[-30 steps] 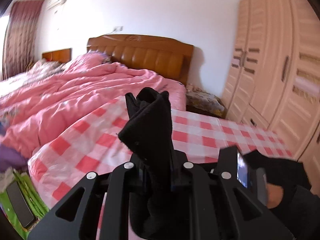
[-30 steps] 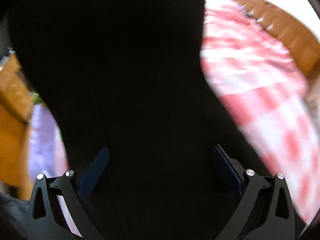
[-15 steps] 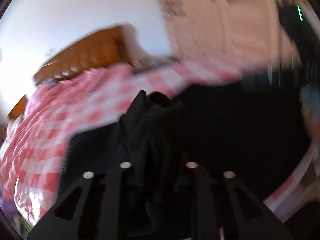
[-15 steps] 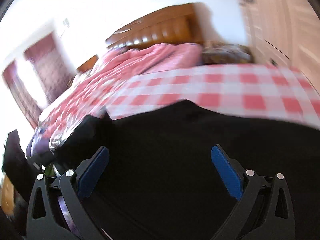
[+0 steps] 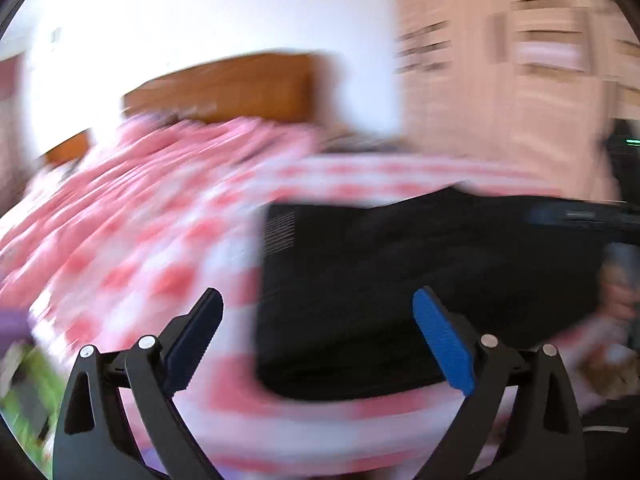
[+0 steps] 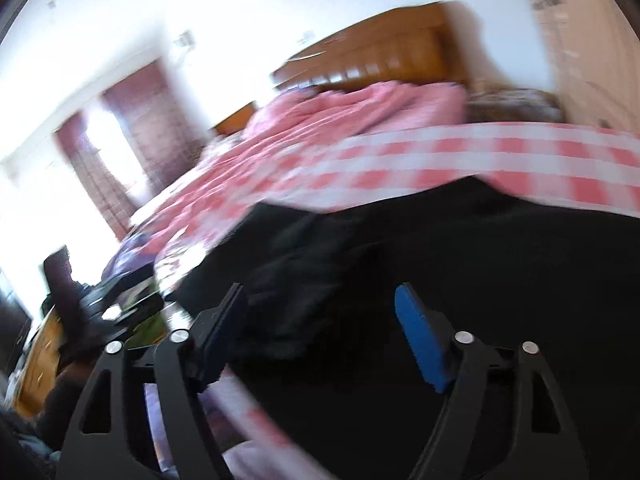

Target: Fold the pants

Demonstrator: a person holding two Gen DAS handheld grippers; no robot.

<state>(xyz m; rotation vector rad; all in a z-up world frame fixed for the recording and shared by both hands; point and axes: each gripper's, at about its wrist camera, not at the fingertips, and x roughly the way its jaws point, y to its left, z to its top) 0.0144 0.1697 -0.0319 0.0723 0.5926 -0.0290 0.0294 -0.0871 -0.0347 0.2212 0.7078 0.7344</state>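
The black pants (image 5: 400, 280) lie as a flat dark rectangle on the red-and-white checked sheet (image 5: 160, 264) of the bed. My left gripper (image 5: 318, 316) is open and empty, hovering over the pants' left edge. In the right wrist view the pants (image 6: 460, 280) spread wide and dark over the sheet (image 6: 460, 152). My right gripper (image 6: 320, 312) is open and empty just above the cloth, its left finger near a rumpled part of the fabric. Both views are blurred by motion.
A pink quilt (image 6: 340, 116) is heaped toward the wooden headboard (image 6: 384, 52). A pale wardrobe (image 5: 520, 92) stands at the right. Clutter and a dark object (image 6: 68, 292) sit left of the bed, near curtains (image 6: 132, 132).
My left gripper was shut on a bunch of the pants; it has let go and opened, and the pants now lie flat on the sheet. My right gripper stays open and has narrowed slightly.
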